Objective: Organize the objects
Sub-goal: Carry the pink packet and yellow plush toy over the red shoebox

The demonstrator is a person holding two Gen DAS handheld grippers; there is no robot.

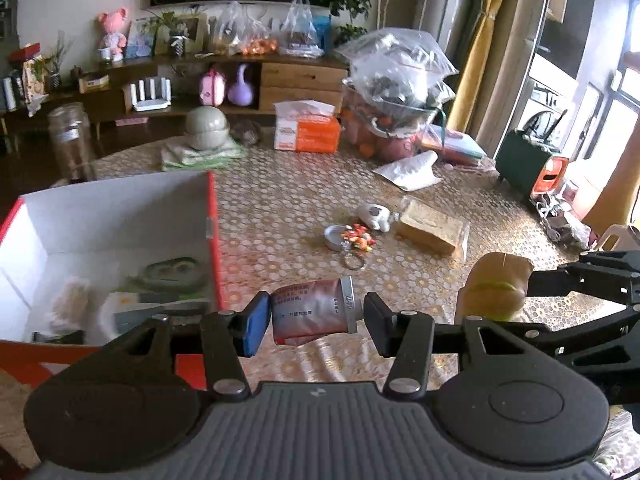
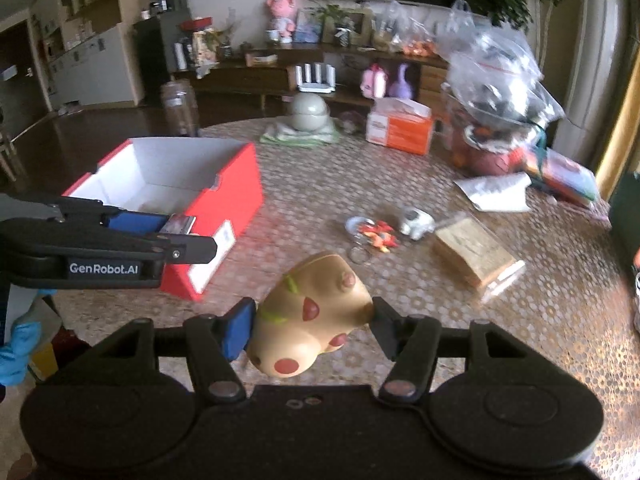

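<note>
Red cardboard formed the outside of the box [image 1: 214,240], its inside plain white, standing open-topped at the left of the round table [image 1: 280,200] with soft, blurred items lying on its floor. The table wore a glossy cloth patterned in small gold and white hexagons. Just right of the box, the left gripper [image 1: 316,316] was clamped on a crumpled tube [image 1: 316,310], reddish foil with a ribbed silver cap end, held crosswise above the cloth between a blue pad and a black one. Beyond it on the cloth lay a small round metal tin [image 1: 335,236] touching a bright keychain [image 1: 356,240] with a wire ring, then a white figurine [image 1: 376,216], then a flat tan block in clear wrap [image 1: 434,226]. Further right, the right gripper [image 2: 312,322] squeezed a rounded, smooth tan squishy toy [image 2: 312,316] dotted with red patches and green streaks, lifted off the table. At the back stood an orange and white tissue box [image 1: 308,130] and a heap of crinkled clear plastic bags [image 1: 400,76].
</note>
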